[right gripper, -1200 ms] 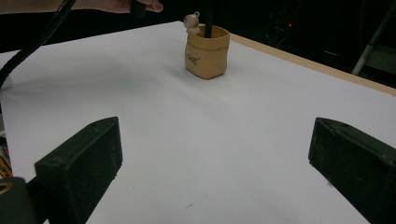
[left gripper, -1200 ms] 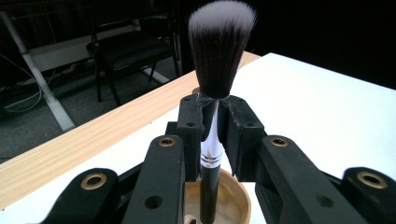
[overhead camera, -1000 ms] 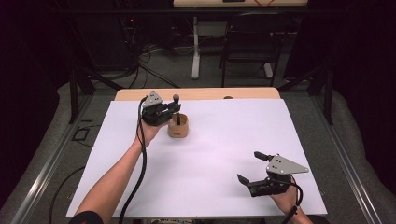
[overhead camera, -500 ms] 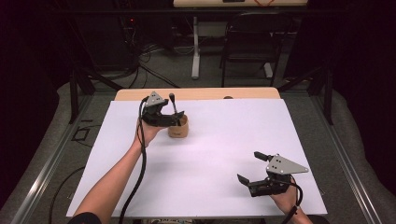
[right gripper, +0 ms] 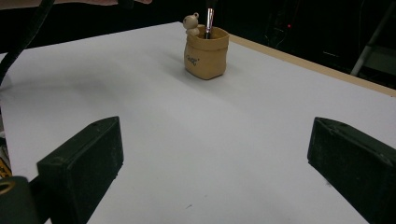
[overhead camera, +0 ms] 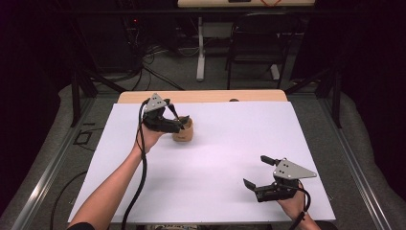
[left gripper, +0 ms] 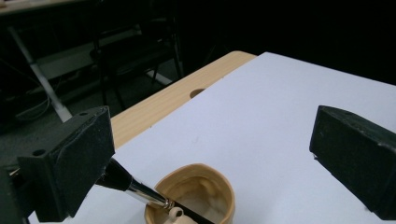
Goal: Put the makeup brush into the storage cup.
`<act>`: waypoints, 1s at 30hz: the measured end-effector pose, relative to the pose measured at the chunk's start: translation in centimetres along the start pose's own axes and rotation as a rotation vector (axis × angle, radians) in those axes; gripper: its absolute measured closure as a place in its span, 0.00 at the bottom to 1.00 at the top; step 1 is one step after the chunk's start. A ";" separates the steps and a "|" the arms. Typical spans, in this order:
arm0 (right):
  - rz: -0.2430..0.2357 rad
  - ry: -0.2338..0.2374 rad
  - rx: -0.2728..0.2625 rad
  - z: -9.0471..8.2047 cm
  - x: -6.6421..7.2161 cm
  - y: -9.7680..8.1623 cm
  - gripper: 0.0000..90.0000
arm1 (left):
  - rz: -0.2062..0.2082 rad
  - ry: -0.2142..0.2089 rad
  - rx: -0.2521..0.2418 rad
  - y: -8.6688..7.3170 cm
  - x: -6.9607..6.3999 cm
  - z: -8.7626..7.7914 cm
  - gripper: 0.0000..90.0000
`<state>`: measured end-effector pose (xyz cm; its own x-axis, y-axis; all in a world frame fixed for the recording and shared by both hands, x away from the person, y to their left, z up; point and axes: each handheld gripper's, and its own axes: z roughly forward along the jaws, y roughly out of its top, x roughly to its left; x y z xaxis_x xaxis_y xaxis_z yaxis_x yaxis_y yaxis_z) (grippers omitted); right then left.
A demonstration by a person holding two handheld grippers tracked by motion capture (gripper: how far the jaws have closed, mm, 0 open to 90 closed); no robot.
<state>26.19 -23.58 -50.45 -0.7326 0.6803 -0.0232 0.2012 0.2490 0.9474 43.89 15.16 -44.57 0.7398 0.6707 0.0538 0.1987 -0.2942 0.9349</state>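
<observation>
Nearest the person, at the right of the white sheet (overhead camera: pixel 215 163) that covered the table, the right gripper (overhead camera: pixel 261 173) rested low over the paper with its jaws spread wide and nothing between them; in the right gripper view its two black pads (right gripper: pixel 81 163) stood well apart over bare white surface. Farther off and to the left, the left gripper (overhead camera: pixel 178 120) was held beside a small tan holder (overhead camera: pixel 183 132), a sack-shaped cup with a tiny bear figure (right gripper: pixel 191 23) at its rim. Its jaws had just been opening and stood wide. A brush (left gripper: pixel 140 192) with a dark handle and a silver ferrule stood in the holder, leaning; in the left gripper view its handle passed just beside the left pad (left gripper: pixel 70 161), though whether it touched the pad could not be told, and the other pad was well apart from it. Beyond the sheet ran the bare wooden edge of the table (overhead camera: pixel 206 96), with a dark floor, cables and a chair (overhead camera: pixel 253 48) at the far side.
</observation>
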 end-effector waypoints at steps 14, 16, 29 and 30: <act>-0.001 0.002 0.001 0.0 0.1 0.0 0.03 | 0.022 -0.015 -0.078 0.3 -1.1 -3.4 0.00; -0.002 0.003 0.001 0.0 0.0 0.0 0.03 | 0.028 -0.014 -0.085 0.3 -1.3 -3.9 0.00; -0.007 0.001 0.007 0.1 0.1 0.0 0.03 | 0.036 -0.023 -0.114 -0.6 -2.4 -7.2 0.00; -0.005 0.002 0.008 0.1 0.1 0.0 0.03 | 0.035 -0.024 -0.114 -0.7 -2.5 -7.5 0.00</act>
<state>26.17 -23.45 -50.47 -0.7348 0.6777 -0.0276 0.2023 0.2578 0.9448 37.08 18.79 -42.76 0.7602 0.6448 0.0796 0.0997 -0.2368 0.9664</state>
